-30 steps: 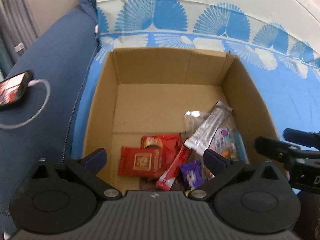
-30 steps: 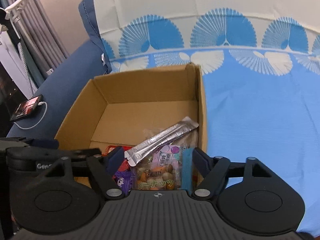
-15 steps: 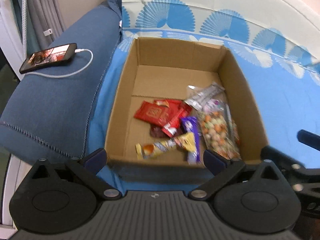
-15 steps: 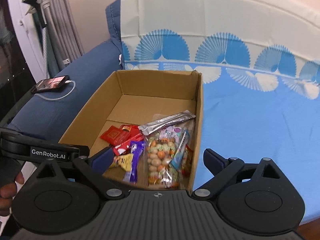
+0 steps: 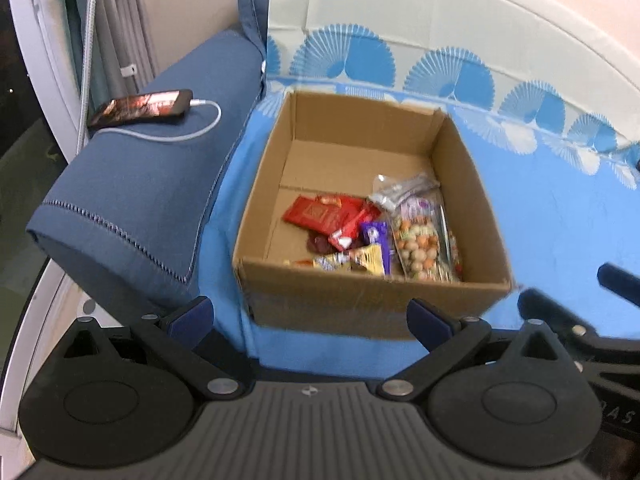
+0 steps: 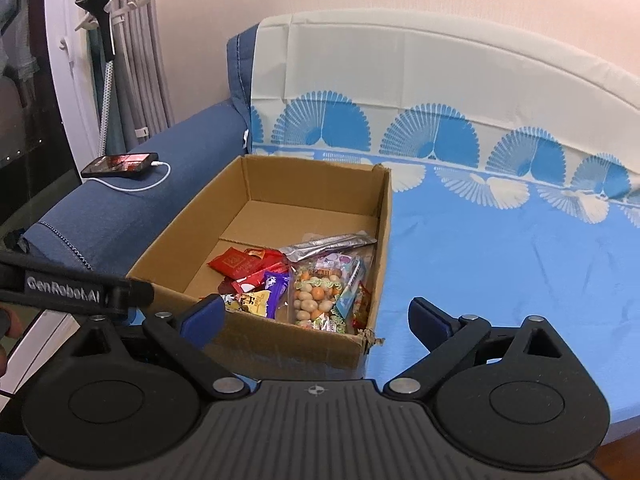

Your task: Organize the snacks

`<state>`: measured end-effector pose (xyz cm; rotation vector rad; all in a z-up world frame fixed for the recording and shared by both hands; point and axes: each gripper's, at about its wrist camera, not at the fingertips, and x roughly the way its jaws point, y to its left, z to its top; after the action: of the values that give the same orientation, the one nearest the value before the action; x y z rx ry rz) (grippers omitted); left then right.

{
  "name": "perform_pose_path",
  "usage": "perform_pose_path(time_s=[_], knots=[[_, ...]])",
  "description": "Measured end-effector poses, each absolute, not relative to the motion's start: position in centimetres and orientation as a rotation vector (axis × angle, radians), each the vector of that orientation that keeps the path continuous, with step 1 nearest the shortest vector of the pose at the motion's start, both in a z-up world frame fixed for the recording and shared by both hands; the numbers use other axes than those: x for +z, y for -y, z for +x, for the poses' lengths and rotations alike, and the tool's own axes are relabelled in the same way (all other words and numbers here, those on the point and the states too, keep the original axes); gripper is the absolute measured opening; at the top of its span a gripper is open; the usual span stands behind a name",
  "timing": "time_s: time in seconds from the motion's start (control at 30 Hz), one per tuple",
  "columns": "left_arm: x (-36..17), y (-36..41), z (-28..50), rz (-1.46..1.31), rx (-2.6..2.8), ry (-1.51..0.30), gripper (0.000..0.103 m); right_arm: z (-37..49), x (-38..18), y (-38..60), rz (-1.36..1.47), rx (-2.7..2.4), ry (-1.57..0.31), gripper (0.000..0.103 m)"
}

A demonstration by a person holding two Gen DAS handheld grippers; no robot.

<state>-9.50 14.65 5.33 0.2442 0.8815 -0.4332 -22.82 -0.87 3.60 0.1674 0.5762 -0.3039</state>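
Hovering left tool [image 5: 310, 314], right tool [image 6: 316, 314], both spread

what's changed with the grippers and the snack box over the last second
Both grippers pulled back and up, away from the cardboard box: the left gripper and right gripper were over the snacks and now sit before its near wall. Both stayed open and empty. The snacks, box and phone kept their places.

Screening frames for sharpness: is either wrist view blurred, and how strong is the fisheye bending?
Left wrist view: motion smear on the cardboard box front wall and yellow snack packet. Right wrist view: sharper, peanut bag print legible. Both bend the sofa backrest into an arc.
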Motion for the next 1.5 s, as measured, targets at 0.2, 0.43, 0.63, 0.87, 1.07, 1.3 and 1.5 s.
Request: perform_pose_path(time_s=[0.2,0.43,0.63,0.87,1.07,1.3,1.5], knots=[[5.5,-14.9,-10.5,0.285,-0.401,-0.874,0.103,-23.9,4.0,0.1,0.150,-0.296,-0.553,0.100],[5.6,-15.1,-11.0,0.296,-0.396,-0.849,0.103,-24.8,4.4,-0.3,0.137,-0.292,-0.534,0.100],[5.8,-15.3,-11.0,0.263,-0.404,-0.834,0.103,-25.2,4.4,-0.3,0.137,-0.296,-0.530,0.101],[6.1,-15.8,-11.0,0.290,-0.311,-0.771,0.103,-25.4,4.5,-0.5,0.132,-0.298,-0.521,0.101],[6.1,-15.9,-11.0,0.278,-0.324,-0.780,0.103,-25.5,4.6,-0.7,0.126,-0.292,-0.520,0.101],[6.5,-15.9,-11.3,0.270,-0.359,-0.762,0.103,-25.5,4.6,-0.6,0.126,-0.289,-0.519,0.101],[6.1,-15.6,-11.4,0.316,-0.333,-0.775,0.103,-25.5,4.6,-0.6,0.127,-0.286,-0.516,0.101]])
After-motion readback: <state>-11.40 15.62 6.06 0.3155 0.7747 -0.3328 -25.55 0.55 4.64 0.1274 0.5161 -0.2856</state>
